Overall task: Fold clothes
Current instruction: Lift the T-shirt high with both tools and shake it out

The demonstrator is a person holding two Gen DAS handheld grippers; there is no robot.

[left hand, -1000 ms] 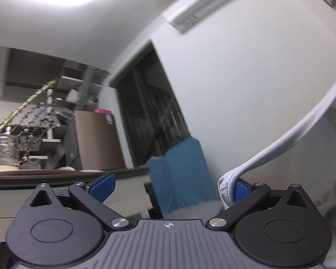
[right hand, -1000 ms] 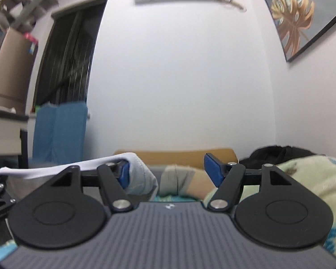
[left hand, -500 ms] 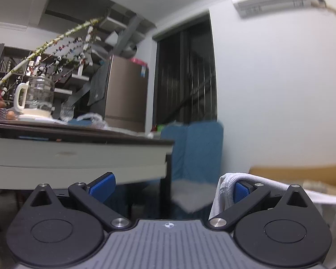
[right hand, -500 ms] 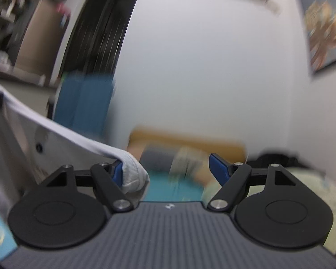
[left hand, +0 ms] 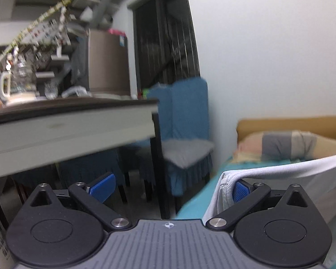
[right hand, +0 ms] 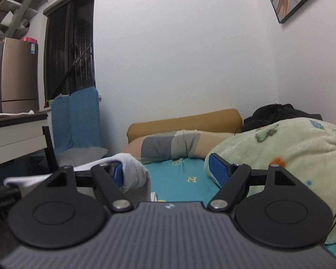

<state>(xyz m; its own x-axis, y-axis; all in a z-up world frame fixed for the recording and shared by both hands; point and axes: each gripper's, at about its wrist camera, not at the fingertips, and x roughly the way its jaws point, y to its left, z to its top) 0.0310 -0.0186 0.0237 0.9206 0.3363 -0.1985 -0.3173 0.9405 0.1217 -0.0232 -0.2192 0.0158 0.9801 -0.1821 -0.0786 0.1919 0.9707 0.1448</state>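
Both grippers, L (left hand: 171,186) & R (right hand: 168,170), have jaws wide apart. The white garment (left hand: 280,171) hangs over R finger of L gripper & L finger of R gripper, above the bed (right hand: 183,179) w/ teal sheet.

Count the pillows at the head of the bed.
2: a mustard pillow against the wall and a grey-banded pillow lying in front of it. The fleece blanket may hide others.
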